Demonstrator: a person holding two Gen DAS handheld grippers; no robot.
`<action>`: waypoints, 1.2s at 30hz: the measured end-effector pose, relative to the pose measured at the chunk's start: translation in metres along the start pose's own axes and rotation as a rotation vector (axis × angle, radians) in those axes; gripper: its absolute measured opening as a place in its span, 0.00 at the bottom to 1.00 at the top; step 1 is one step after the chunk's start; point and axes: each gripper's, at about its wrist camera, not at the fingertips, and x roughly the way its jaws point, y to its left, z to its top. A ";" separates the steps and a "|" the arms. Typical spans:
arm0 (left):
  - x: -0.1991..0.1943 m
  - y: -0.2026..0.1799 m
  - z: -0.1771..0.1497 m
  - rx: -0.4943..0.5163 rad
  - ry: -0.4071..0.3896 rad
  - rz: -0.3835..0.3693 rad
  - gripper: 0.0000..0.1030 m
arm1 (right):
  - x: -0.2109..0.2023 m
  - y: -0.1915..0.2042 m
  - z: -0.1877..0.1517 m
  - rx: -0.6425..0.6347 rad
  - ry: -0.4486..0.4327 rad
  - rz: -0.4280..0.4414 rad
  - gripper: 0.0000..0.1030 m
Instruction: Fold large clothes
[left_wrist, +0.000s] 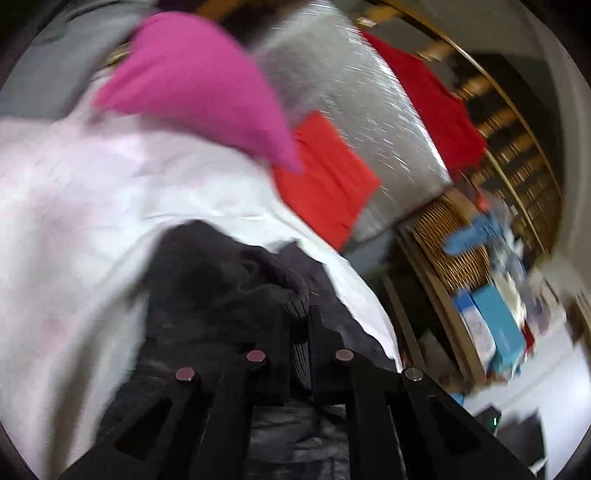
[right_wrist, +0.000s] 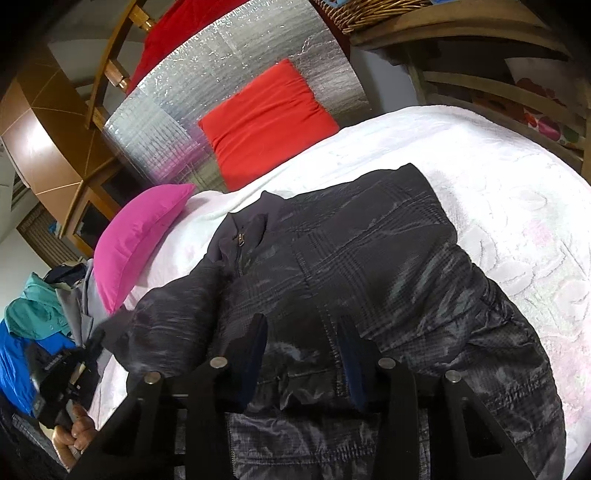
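A large dark grey plaid padded jacket (right_wrist: 369, 251) lies spread on a white bedspread (right_wrist: 498, 177), collar and zip toward the pillows. My right gripper (right_wrist: 303, 332) hovers over the jacket's lower front, open, nothing between its fingers. In the blurred left wrist view my left gripper (left_wrist: 301, 325) is shut on the jacket's ribbed knit cuff (left_wrist: 295, 302), with the sleeve (left_wrist: 207, 280) bunched in front of it. The left gripper also shows in the right wrist view (right_wrist: 62, 365), at the jacket's left sleeve end, held by a hand.
A pink pillow (right_wrist: 140, 236) and an orange-red pillow (right_wrist: 266, 122) lie at the head of the bed against a silver foil panel (right_wrist: 221, 62). Teal and blue clothes (right_wrist: 26, 325) are piled at the left. A wicker basket (left_wrist: 454, 247) and blue boxes (left_wrist: 495, 328) stand beside the bed.
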 end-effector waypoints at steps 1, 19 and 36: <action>0.004 -0.015 -0.005 0.048 0.013 -0.012 0.08 | 0.001 0.001 -0.001 -0.003 0.003 0.004 0.41; 0.034 -0.105 -0.056 0.267 0.156 -0.103 0.08 | 0.012 0.064 -0.033 -0.365 0.097 0.140 0.76; 0.033 -0.111 -0.059 0.277 0.254 -0.173 0.08 | 0.034 0.108 -0.036 -0.476 -0.092 0.062 0.33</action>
